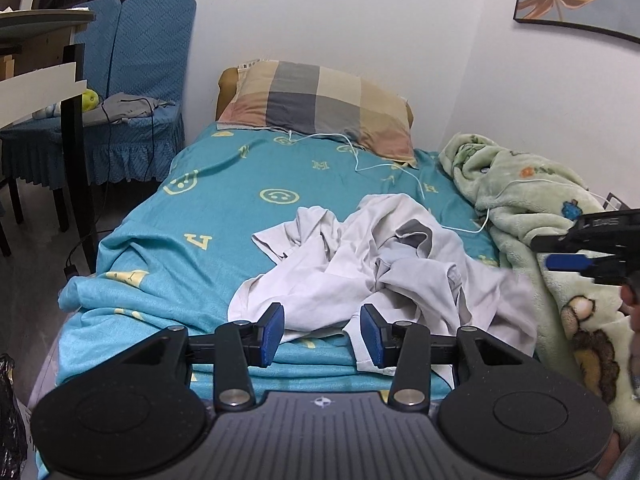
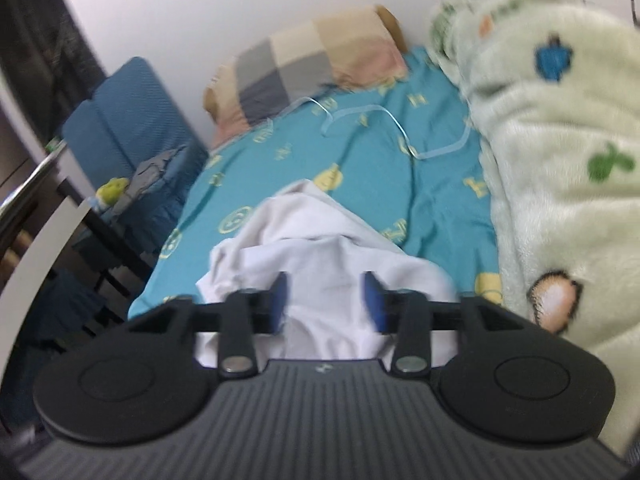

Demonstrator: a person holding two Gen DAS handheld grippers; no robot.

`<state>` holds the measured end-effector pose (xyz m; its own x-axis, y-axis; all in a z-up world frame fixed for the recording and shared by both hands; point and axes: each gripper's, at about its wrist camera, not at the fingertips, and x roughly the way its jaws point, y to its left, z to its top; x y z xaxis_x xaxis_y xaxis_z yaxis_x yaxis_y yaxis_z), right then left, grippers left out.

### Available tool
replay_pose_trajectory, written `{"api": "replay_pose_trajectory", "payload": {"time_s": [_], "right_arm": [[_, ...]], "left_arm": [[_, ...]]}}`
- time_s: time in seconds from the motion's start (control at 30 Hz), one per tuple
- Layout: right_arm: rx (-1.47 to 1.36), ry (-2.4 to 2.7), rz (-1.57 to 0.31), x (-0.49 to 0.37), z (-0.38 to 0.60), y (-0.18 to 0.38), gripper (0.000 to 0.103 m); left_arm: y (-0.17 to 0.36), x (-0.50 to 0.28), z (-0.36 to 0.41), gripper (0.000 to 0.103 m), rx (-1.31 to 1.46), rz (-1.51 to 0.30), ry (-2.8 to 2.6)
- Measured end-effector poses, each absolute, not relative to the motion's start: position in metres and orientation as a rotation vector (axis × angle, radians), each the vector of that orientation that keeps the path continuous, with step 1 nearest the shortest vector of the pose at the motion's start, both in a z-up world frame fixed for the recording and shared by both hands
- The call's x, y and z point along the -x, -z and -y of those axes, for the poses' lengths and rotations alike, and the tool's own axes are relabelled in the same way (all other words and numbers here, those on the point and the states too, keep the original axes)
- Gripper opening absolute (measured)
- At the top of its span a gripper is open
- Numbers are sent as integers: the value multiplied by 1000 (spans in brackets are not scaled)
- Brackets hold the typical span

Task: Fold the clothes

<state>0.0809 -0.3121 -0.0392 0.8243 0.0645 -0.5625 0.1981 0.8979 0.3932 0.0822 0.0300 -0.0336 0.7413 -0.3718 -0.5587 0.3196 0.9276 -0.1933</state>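
Both of my grippers stand over the same crumpled pale grey-white cotton garment [image 1: 372, 256] on the bed. My left gripper [image 1: 322, 330], at the bottom centre of its view, has its blue pads apart, one on each side of the garment's near hem; cloth lies in the gap, but I see neither pad pressing on it, so I read it as released. My right gripper [image 2: 326, 302] is blurred in its own view, its jaws spread wide with the garment [image 2: 320, 256] bunched between and beyond them, and nothing clenched. In the left view it [image 1: 580, 252] pokes in from the right edge, over the fleece.

Past the garment, the turquoise bedsheet with yellow smiley faces and letters [image 1: 240, 184] runs up the frame to a checked beige, grey and pink pillow [image 1: 320, 106] against the white wall. A thin white cable [image 1: 384, 168] trails across the sheet from the pillow. At the right lies a pale green fleece blanket with cartoon prints [image 1: 532, 200]; at the upper left stand blue-covered chairs [image 1: 136, 64].
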Motion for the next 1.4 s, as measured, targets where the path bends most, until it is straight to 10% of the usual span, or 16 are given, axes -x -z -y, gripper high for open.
{"api": "replay_pose_trajectory", "payload": {"time_s": [0.1, 1.4], "right_arm": [[-377, 87, -591, -69, 291, 31, 74], [-191, 189, -530, -64, 227, 19, 73]], "left_arm": [[35, -85, -32, 45, 107, -643, 379], [54, -102, -4, 50, 75, -733, 439]]}}
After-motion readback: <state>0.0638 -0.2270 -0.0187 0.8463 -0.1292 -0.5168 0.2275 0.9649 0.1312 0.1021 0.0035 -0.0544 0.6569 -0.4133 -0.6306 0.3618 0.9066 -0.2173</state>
